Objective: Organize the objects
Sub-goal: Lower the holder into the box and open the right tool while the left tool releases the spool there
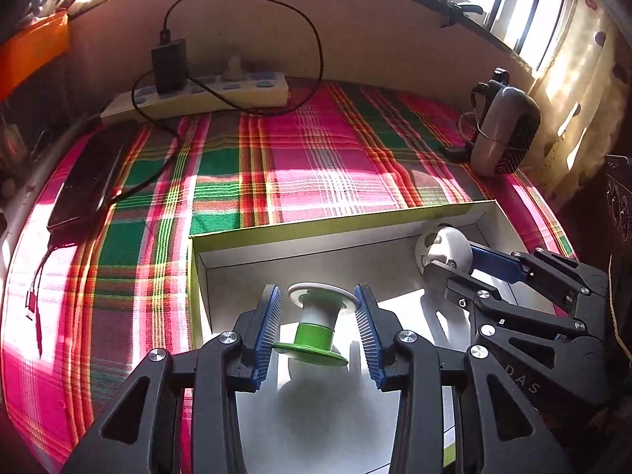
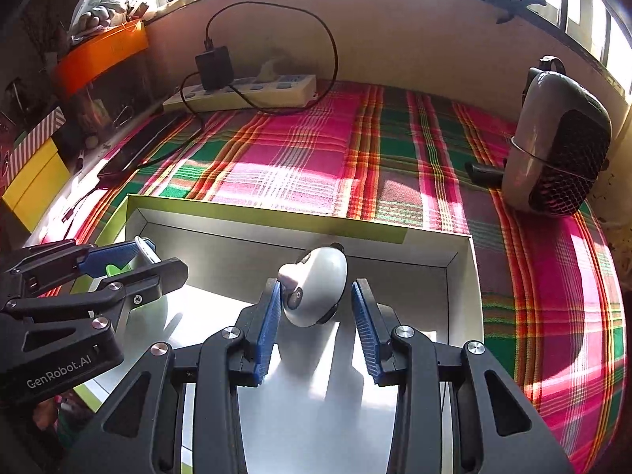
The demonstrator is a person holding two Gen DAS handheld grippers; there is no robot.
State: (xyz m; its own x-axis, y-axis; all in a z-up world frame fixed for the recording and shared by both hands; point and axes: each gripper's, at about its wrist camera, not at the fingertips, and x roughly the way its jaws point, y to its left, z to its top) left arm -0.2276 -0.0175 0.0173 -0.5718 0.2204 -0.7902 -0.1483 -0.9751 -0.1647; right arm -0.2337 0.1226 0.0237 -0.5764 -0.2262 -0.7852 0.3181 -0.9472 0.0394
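Over the shallow white cardboard box (image 1: 245,254), the left tool (image 1: 318,330) clamps a green-and-white plastic spool (image 1: 314,328); the right tool (image 2: 316,308) grips a white egg-shaped panda toy (image 2: 316,288).

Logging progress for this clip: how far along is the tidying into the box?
Done: nothing visibly lies loose in the box yet. In hand: the left claw holds a green and white spool, and the right claw has a white panda-like toy between its pads, both over the box. Left: setting both down. The cloth shows no other small items, only electronics.
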